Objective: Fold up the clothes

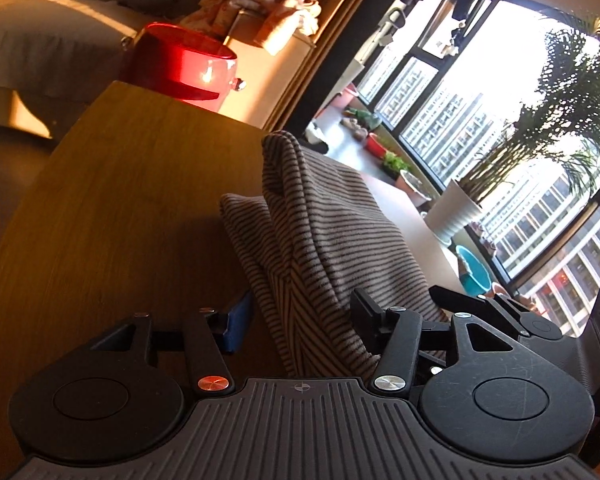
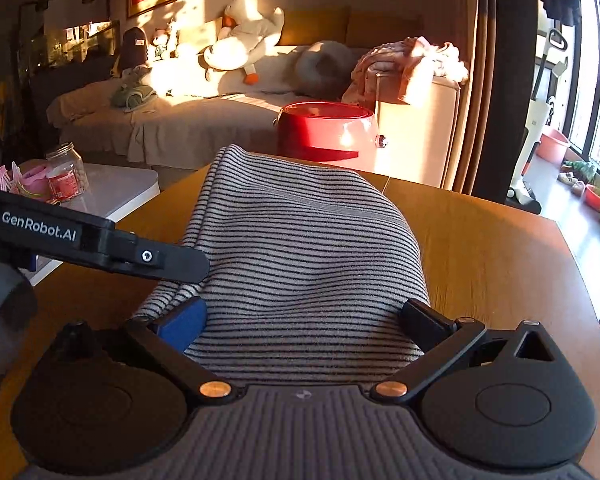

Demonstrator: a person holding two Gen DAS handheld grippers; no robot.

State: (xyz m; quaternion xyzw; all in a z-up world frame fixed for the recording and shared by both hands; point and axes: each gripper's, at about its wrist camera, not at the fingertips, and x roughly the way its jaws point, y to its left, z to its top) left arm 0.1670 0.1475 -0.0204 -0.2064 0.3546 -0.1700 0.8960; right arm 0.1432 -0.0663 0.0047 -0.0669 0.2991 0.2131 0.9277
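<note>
While the striped cloth (image 2: 300, 256) lies bunched along the middle of the wooden table (image 2: 500, 264), both grippers sit at its near end. In the right wrist view, going from the left, the left gripper (image 2: 100, 240) reaches in as a black bar whose tip ends at the cloth's left edge. Next comes the right gripper (image 2: 304, 324), its jaws spread wide, one blue pad (image 2: 184, 324) at the cloth's left side and one black pad (image 2: 424, 320) at its right; the cloth runs between them, and neither pad visibly presses it. In the left wrist view the left gripper (image 1: 300, 316) has its jaws about half open and a raised fold of the cloth (image 1: 312, 224) standing between them, touching the black right finger (image 1: 366, 308) and apart from the blue pad (image 1: 236, 320). Behind the table stand a red tub (image 2: 324, 128) and a sofa (image 2: 204, 112).
</note>
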